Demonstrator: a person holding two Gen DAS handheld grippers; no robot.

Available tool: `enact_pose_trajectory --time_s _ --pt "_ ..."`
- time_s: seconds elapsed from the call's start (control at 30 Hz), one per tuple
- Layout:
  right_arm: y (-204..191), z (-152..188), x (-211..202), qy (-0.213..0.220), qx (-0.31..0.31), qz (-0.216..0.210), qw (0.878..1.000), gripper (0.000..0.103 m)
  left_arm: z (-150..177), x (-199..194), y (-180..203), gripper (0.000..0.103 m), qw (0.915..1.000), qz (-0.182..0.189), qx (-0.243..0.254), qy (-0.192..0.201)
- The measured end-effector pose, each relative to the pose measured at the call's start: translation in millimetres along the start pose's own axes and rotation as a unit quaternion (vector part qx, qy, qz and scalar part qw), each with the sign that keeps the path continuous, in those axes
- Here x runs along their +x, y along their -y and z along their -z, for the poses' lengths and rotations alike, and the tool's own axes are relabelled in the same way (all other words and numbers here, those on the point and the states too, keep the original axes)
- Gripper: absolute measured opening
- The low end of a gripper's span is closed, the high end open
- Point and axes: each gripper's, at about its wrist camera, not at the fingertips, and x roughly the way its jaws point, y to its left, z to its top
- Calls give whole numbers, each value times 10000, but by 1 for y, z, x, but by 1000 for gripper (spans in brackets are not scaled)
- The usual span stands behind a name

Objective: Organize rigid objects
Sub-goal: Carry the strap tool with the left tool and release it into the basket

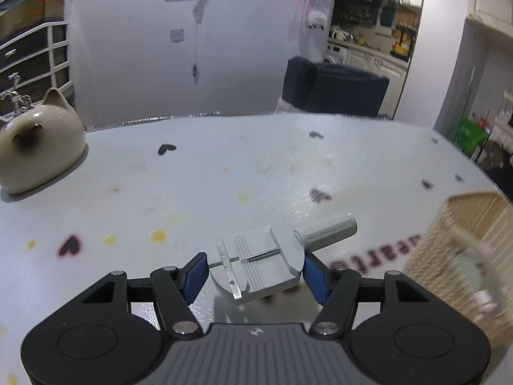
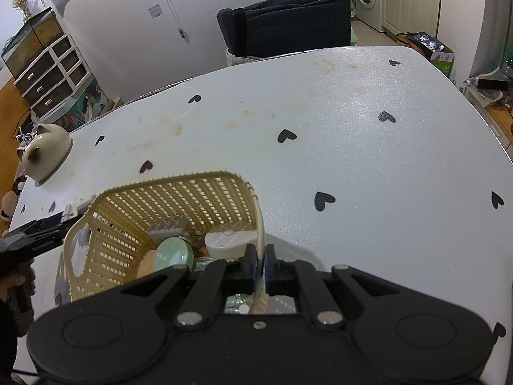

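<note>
Left wrist view: the left gripper (image 1: 255, 271) is closed on a grey metal tool (image 1: 261, 264), a flat ribbed block with a cylindrical handle at one side. The blue pads (image 1: 195, 274) press on the block's two opposite sides, which gives a grip across its widest flat faces. The tool appears lifted just clear of the table (image 1: 224, 166), over its near edge, though the gap is hard to judge. The basket (image 1: 461, 256) stands close by on the right, blurred.

Right wrist view: the right gripper (image 2: 260, 264) is clamped shut on the near rim of the cream basket (image 2: 179, 199), one jaw inside the wall and one outside. This hold probably steadies the basket while items are dropped in. The basket sits near the table's (image 2: 352, 128) near left corner and already contains a white round case (image 2: 229, 239), a pale green disc (image 2: 173, 253) and a grey perforated block (image 2: 168, 226). A ceramic cat (image 2: 45, 154) stands at the left edge.

Judged next step: carry the tool over the rim and release it inside.
</note>
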Motion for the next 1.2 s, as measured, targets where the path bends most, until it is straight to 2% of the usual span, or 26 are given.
enact_pose_trajectory --time_s 0.2,0.4,0.53,0.8,0.97,1.2 --pt "0 0 0 8 16 -12 10000 5 -12 -30 29 64 9991 419 -117 3" --pt "1 0 -1 21 36 -39 10000 5 -24 -55 71 64 9955 926 117 184" --pt "3 0 -2 33 112 -90 9999 5 -29 -62 101 64 9903 1295 474 185" --pt "8 -9 -9 118 249 -183 9995 5 -20 -47 147 64 9797 1735 984 -213" --pt "14 -18 -8 149 432 -294 9985 5 -16 -36 170 64 9726 1826 1376 -420" --pt "13 -18 -8 159 363 -274 9988 4 -17 -12 194 64 9553 2010 2024 -773"
